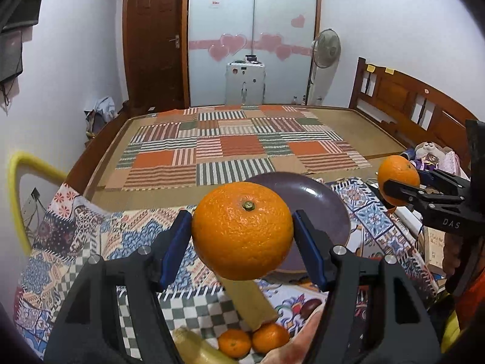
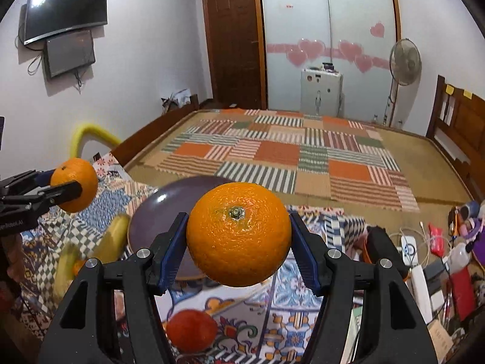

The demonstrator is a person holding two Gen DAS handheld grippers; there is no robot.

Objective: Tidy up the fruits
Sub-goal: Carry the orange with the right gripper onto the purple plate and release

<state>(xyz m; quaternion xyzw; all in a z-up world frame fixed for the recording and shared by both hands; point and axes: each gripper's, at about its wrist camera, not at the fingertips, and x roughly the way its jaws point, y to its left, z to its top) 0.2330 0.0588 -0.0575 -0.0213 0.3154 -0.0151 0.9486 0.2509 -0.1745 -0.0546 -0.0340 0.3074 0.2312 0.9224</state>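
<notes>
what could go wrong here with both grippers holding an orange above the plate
The left gripper and right gripper each pinch a round orange only at its sides, so either might slip. Released onto the empty purple plate, one could roll off. Converging together, the grippers might collide.

Patterned cloth (image 1: 75,236) covers the worktop, checks and tile prints. Beyond it a wooden bed (image 2: 142,139) with a straw mat and a patchwork rug (image 1: 230,145) in orange, green and striped squares. Headboard (image 1: 403,97) on the right. Brown door (image 1: 151,39) in the far corner, frosted wardrobe (image 2: 327,30) with pink hearts beside it. White box-like appliance (image 2: 321,91) in front of the wardrobe; standing fan (image 2: 405,62) just right of it. Two dark screens (image 2: 65,9) on the left wall. Yellow tube (image 1: 15,188) curves at the worktop's left edge. Cables and clutter (image 2: 424,251) far right
</notes>
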